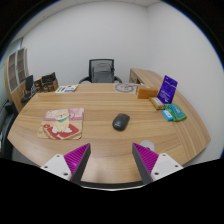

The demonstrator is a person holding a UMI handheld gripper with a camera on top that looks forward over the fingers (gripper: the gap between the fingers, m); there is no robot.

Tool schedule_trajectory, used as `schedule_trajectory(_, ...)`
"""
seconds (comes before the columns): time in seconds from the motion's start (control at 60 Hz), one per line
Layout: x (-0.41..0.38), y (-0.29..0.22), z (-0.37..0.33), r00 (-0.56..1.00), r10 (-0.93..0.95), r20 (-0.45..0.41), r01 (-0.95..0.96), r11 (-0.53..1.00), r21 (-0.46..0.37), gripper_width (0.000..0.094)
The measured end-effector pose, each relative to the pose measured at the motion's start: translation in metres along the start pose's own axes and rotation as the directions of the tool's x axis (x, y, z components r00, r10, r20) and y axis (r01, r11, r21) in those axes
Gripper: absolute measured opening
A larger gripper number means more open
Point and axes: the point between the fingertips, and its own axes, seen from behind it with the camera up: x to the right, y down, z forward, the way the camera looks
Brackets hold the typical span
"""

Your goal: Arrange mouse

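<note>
**Gripper hovering short of the mouse**

A small dark grey oval computer mouse (121,122) lies on a curved light wooden table (100,140), straight ahead of the gripper (111,158) and well beyond its fingertips. The mouse's long axis points roughly away from the gripper. The fingers, with magenta pads (77,156), are spread wide, holding nothing. Left of the mouse lies a red-and-green printed booklet (63,123)
</note>
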Motion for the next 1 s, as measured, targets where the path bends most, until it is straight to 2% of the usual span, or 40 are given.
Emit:
schedule_trajectory(0.217,0.01,-0.011,0.066,1.0,0.0,-0.011,0.0,1.0,0.018,0.0869)
schedule_trajectory(0.55,0.02,-0.02,0.148,0.999,-0.023,-0.022,0.023,1.0,-0.004,0.0868)
schedule_trajectory(1.0,0.027,-0.043,0.218,1.0,0.009,-0.023,-0.009,1.0,-0.02,0.0877)
